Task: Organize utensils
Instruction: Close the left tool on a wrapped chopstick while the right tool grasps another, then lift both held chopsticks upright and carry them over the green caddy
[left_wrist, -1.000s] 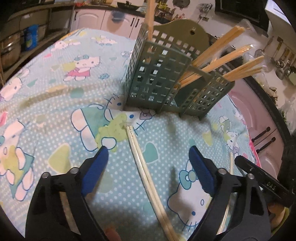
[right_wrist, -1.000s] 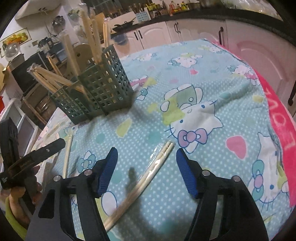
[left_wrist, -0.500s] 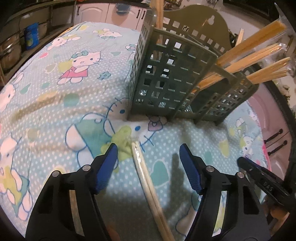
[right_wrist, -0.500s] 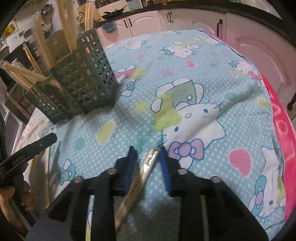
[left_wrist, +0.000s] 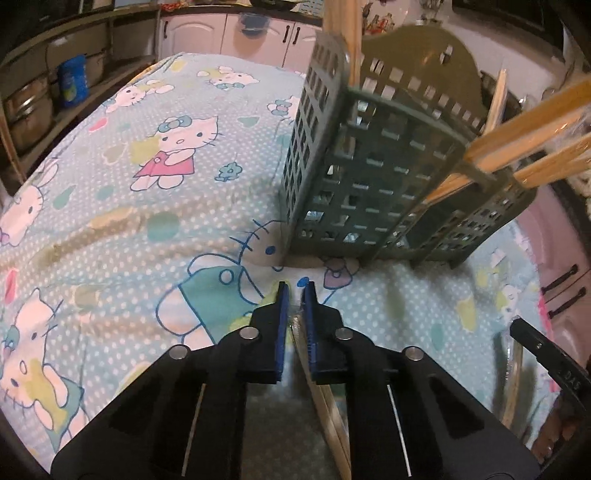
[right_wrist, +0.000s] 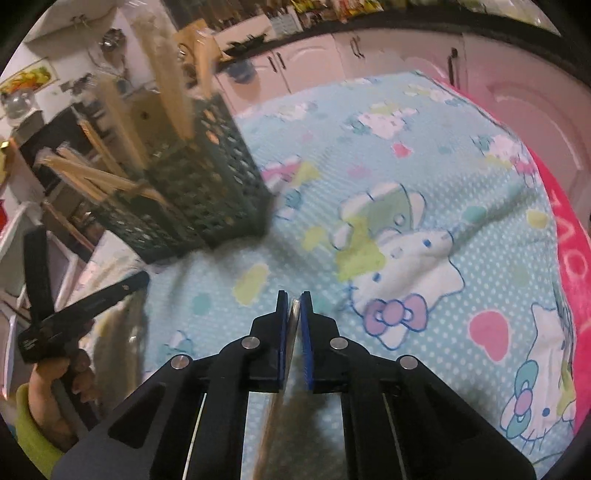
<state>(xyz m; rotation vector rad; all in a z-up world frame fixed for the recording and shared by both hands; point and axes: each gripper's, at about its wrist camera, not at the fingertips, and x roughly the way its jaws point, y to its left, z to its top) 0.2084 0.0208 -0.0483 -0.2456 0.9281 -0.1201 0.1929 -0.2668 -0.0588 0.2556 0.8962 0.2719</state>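
Observation:
In the left wrist view my left gripper (left_wrist: 295, 291) is closing its jaws on a wrapped pair of chopsticks (left_wrist: 325, 406) lying on the cloth, and the blue pads press its tip. The green lattice utensil holder (left_wrist: 369, 192) stands just beyond, with several chopsticks leaning out of it. In the right wrist view my right gripper (right_wrist: 294, 295) is closing its jaws on another wrapped pair of chopsticks (right_wrist: 275, 417), pinched between the pads. The same holder (right_wrist: 207, 192) is up and to the left of it.
A cartoon-cat cloth (left_wrist: 155, 206) covers the table, with a pink edge (right_wrist: 569, 258) on the right. A hand in a yellow-green sleeve (right_wrist: 55, 387) holds the other gripper's black handle (right_wrist: 85, 306). Cabinets and shelves ring the table.
Both grippers went from wide open to closed on their chopstick pairs. The left gripper moved forward along its pair towards the holder; the right one stayed about where it was.

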